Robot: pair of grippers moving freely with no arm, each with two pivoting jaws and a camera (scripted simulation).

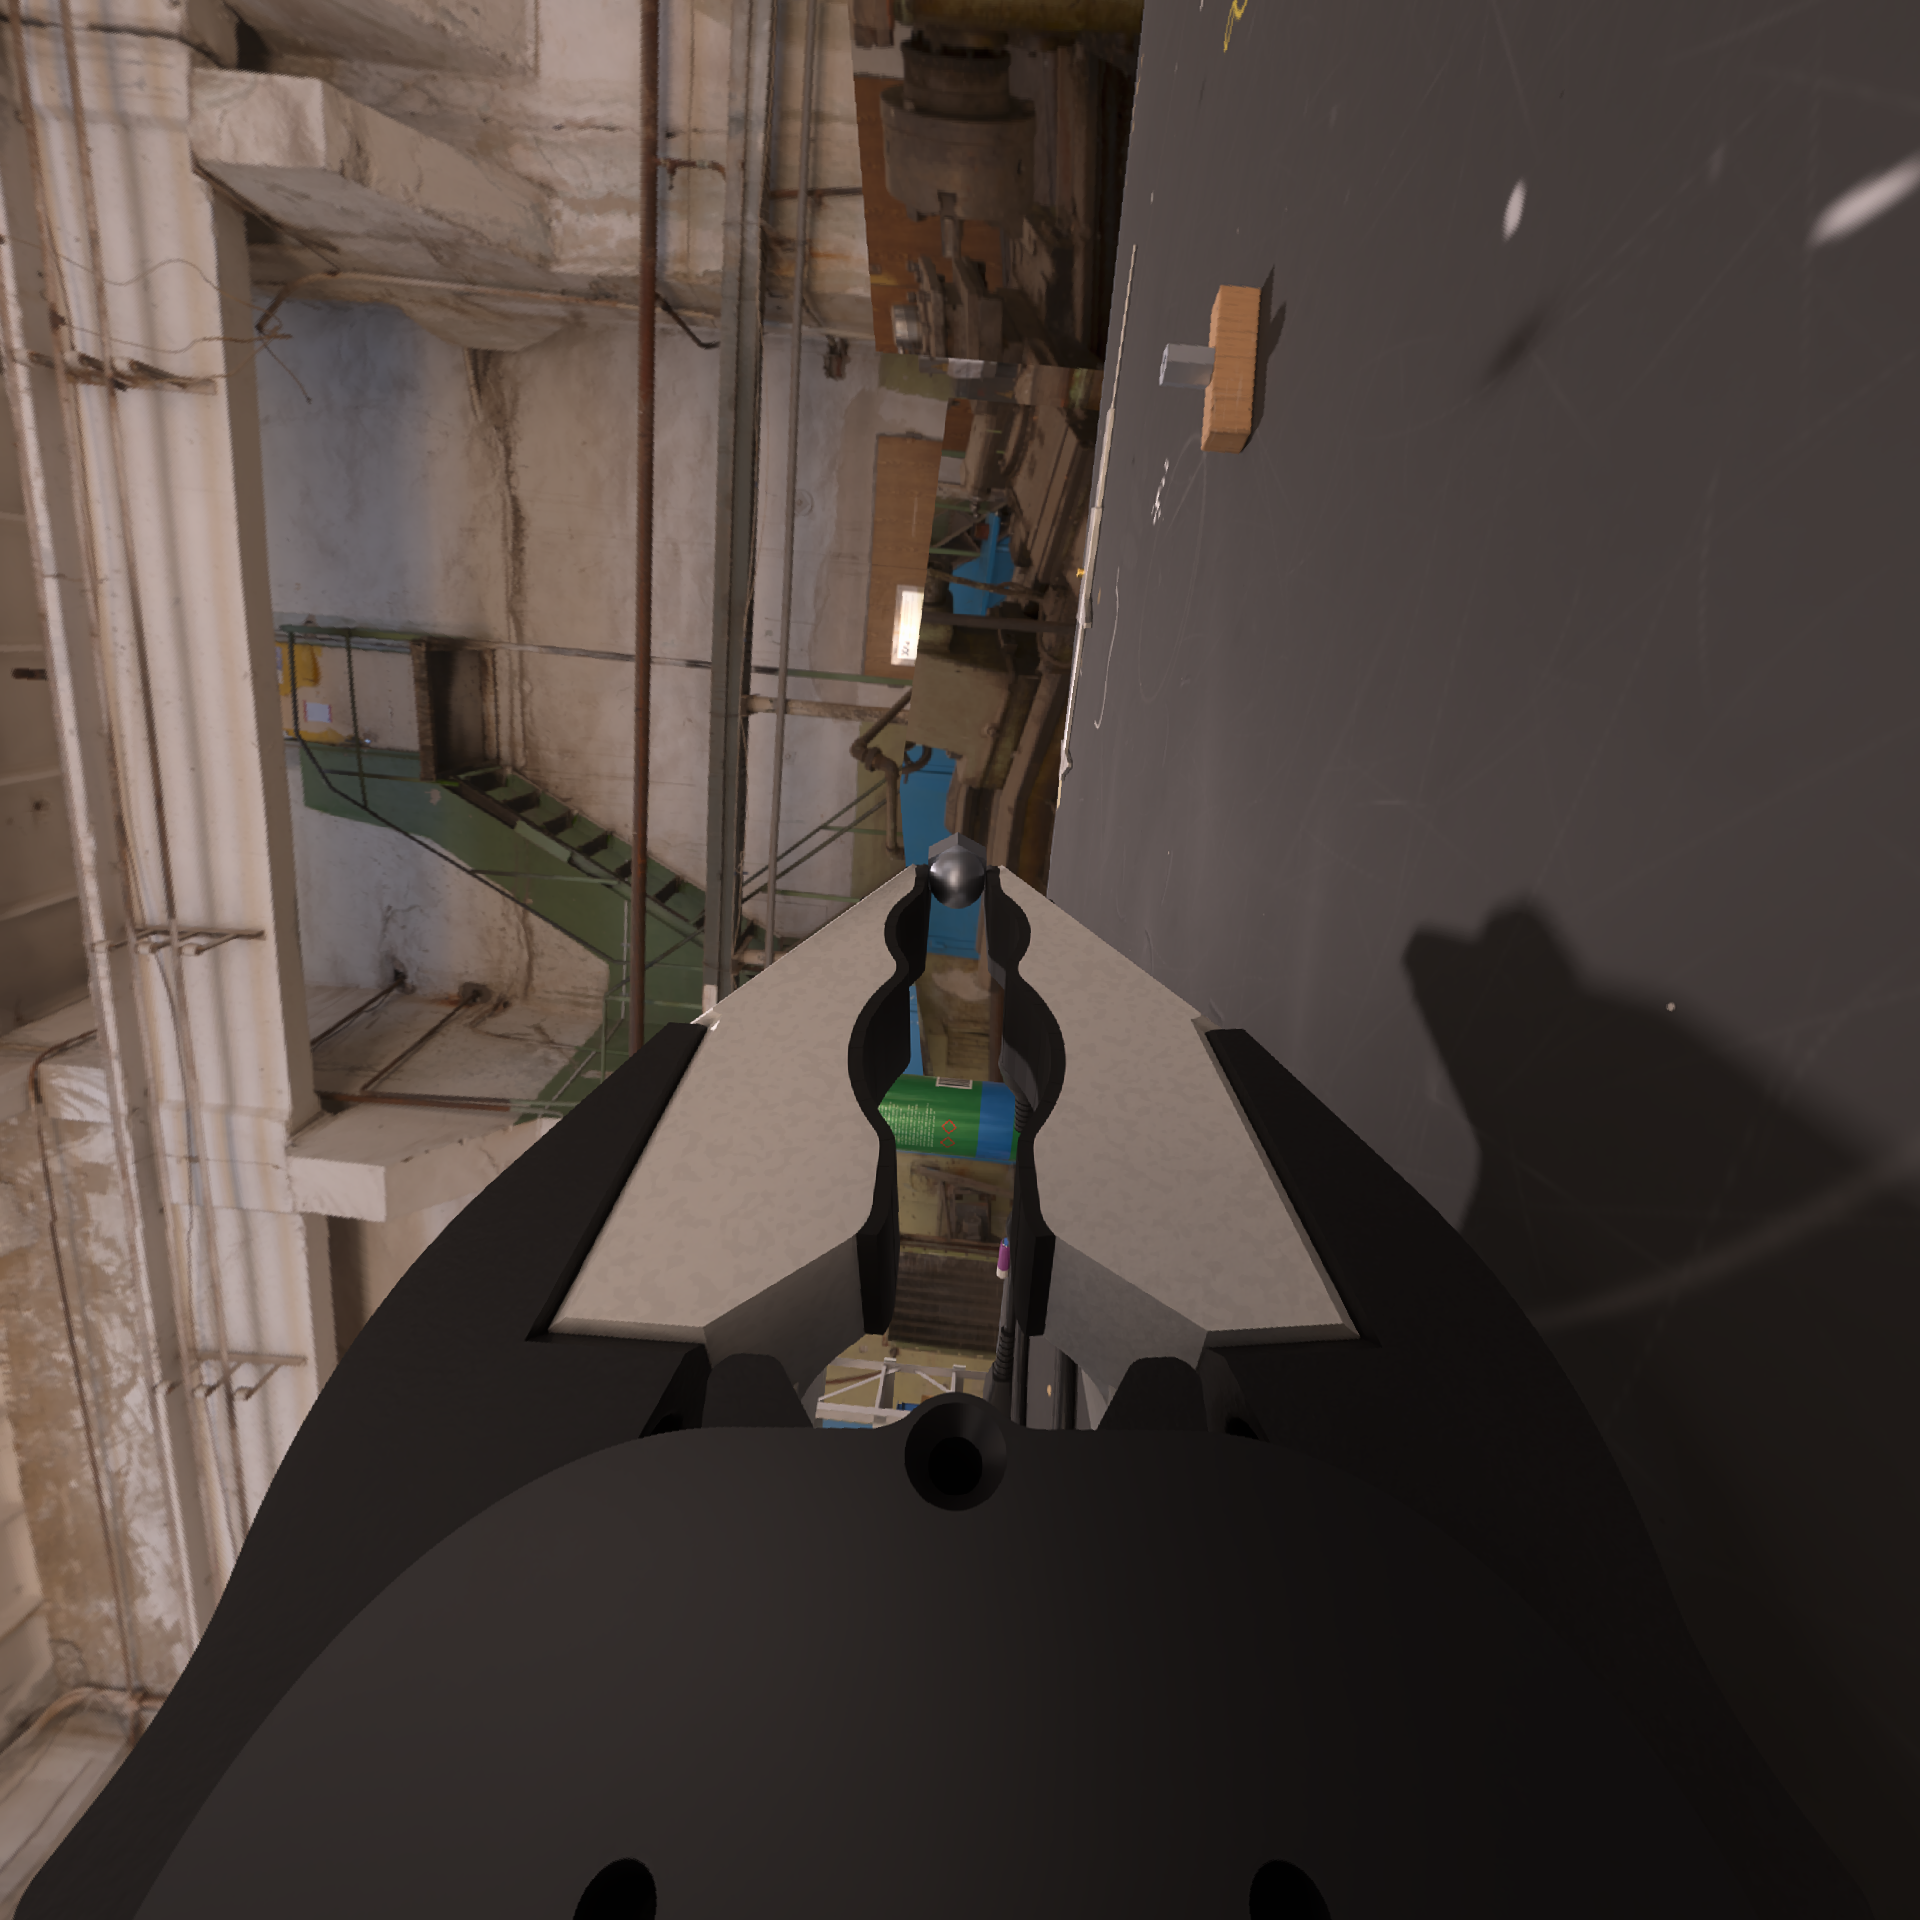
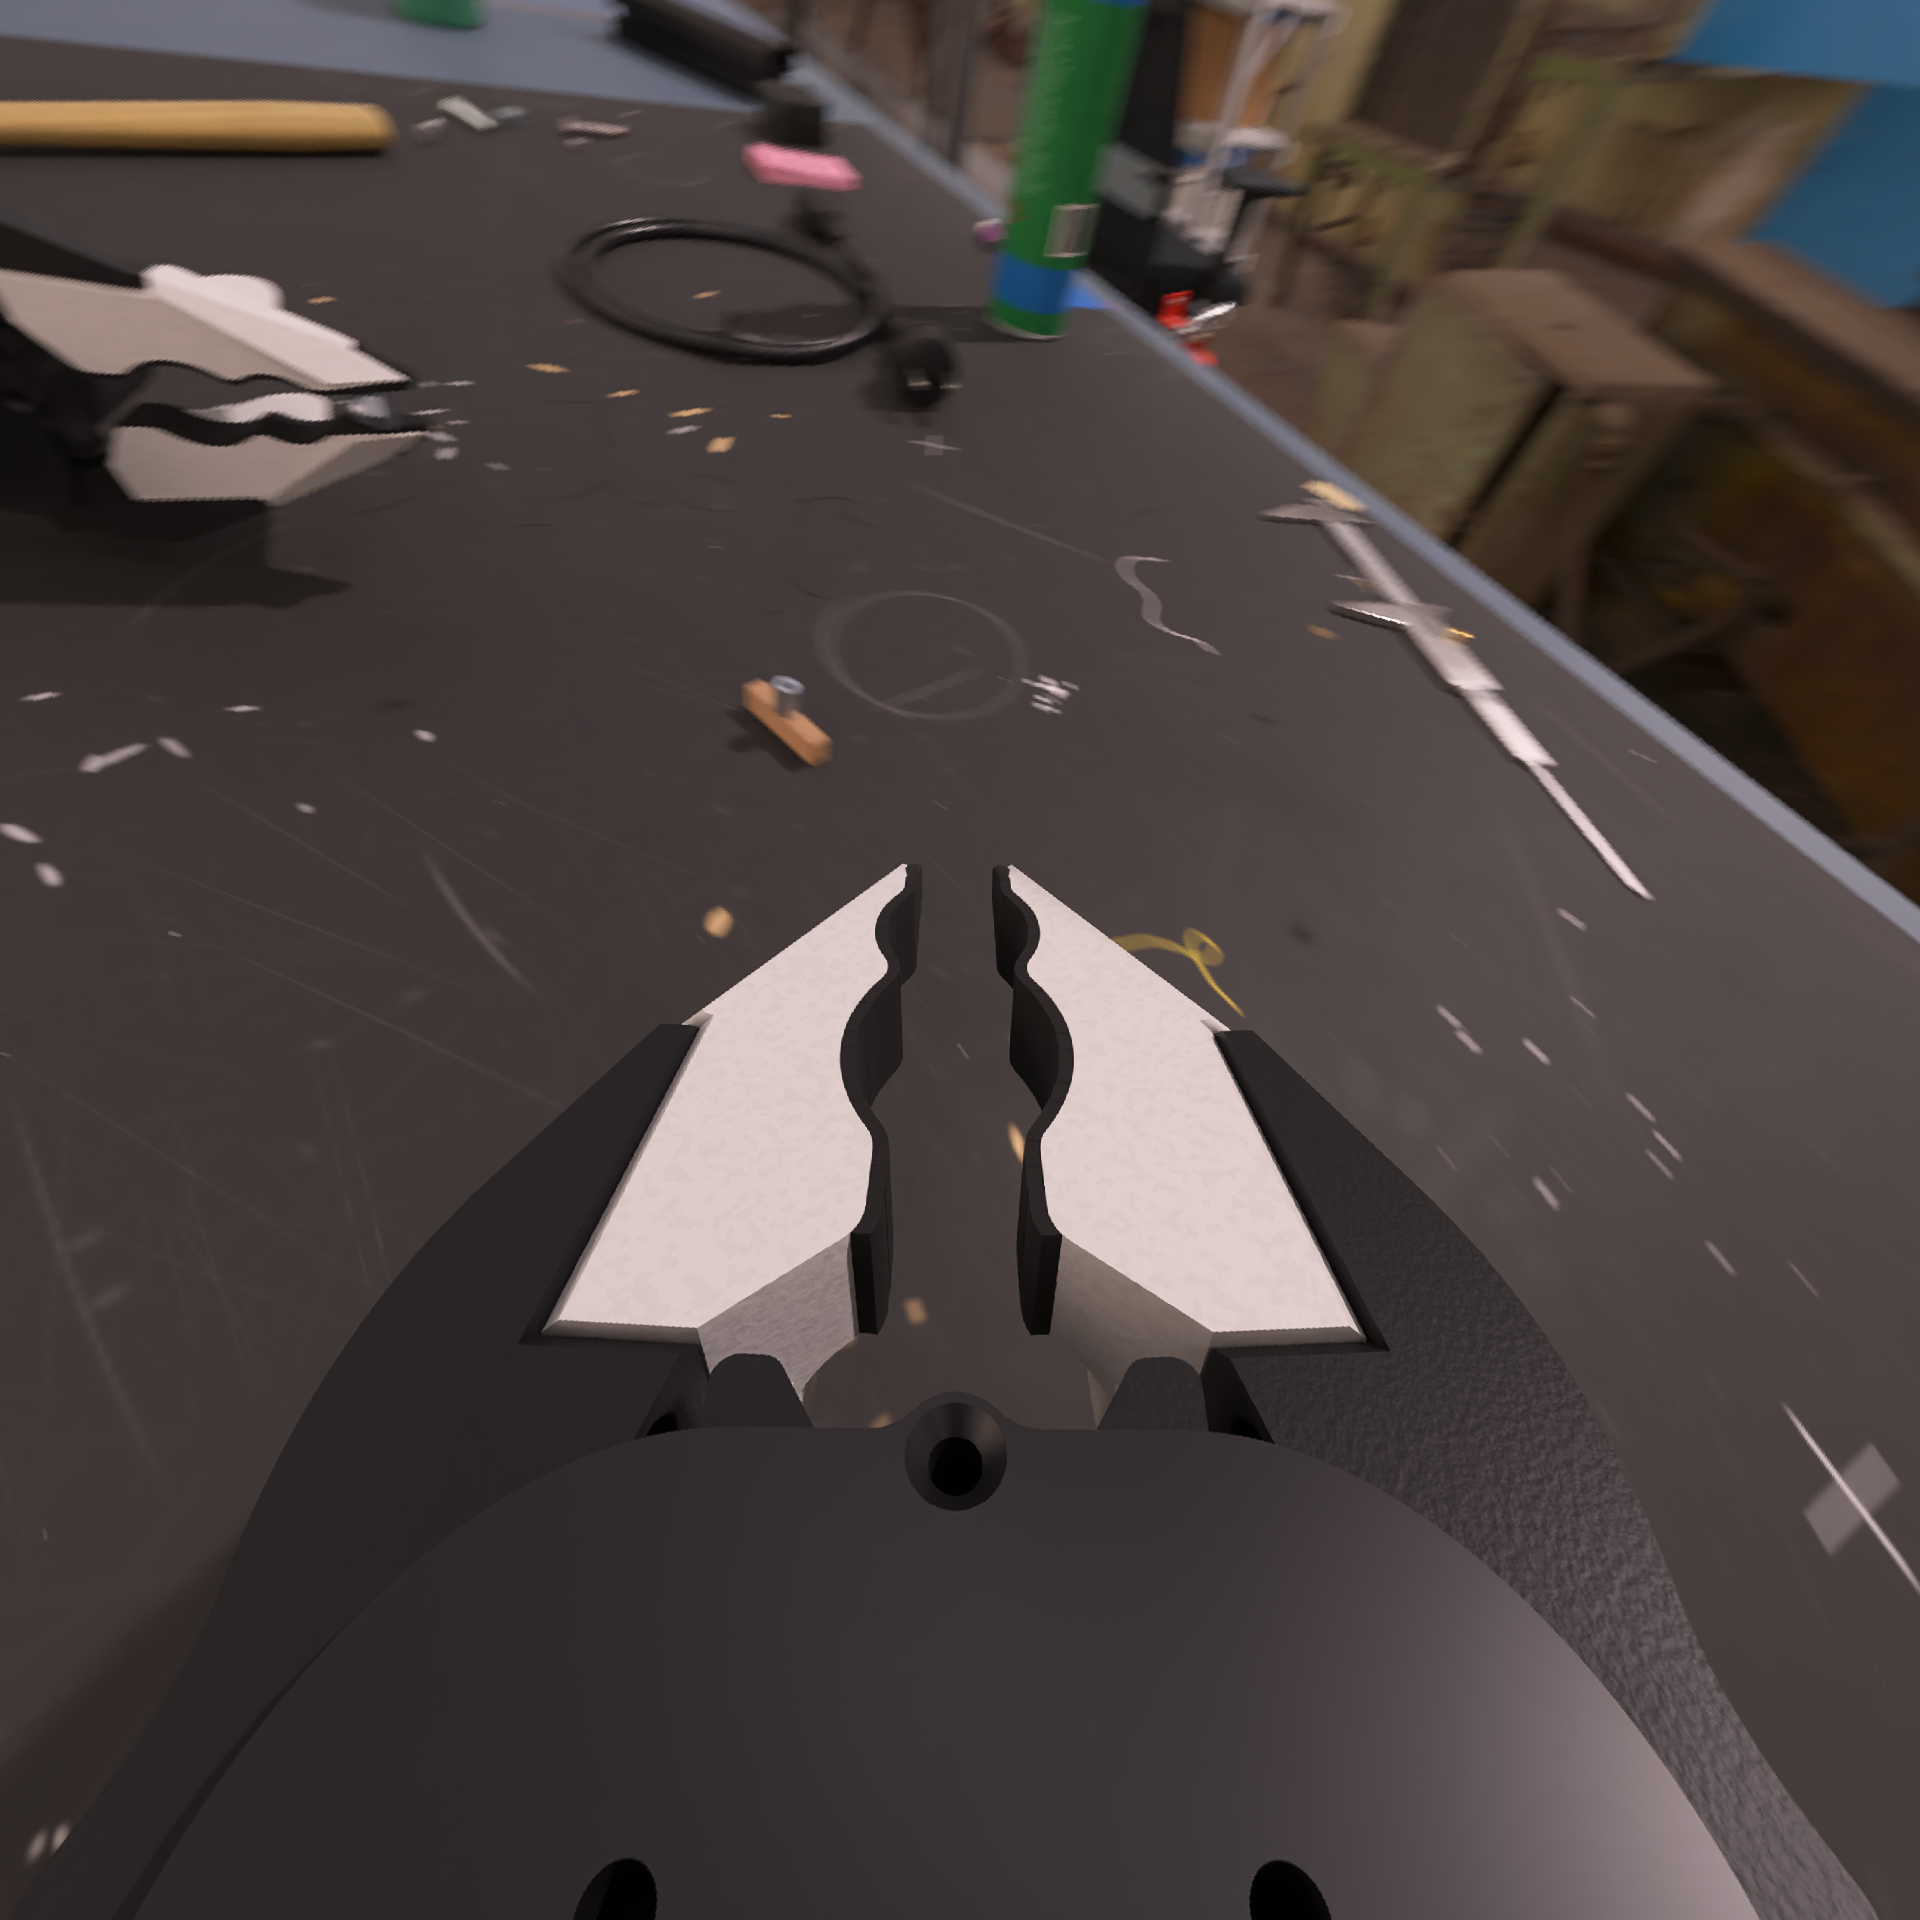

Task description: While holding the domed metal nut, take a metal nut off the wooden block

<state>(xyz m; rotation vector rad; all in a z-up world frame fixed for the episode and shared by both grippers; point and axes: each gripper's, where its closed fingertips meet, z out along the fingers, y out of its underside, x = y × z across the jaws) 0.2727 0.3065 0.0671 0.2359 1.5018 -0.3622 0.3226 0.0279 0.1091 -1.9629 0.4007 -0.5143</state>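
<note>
- The domed metal nut sits pinched between the very tips of the left tool, which is clamped on it and held above the counter.
- A metal nut stands upright on one end of the wooden block, which lies flat on the dark counter.
- The right tool hovers short of the block, its fingers apart with nothing between them.
- A coiled black cable and a green can lie farther off.
</note>
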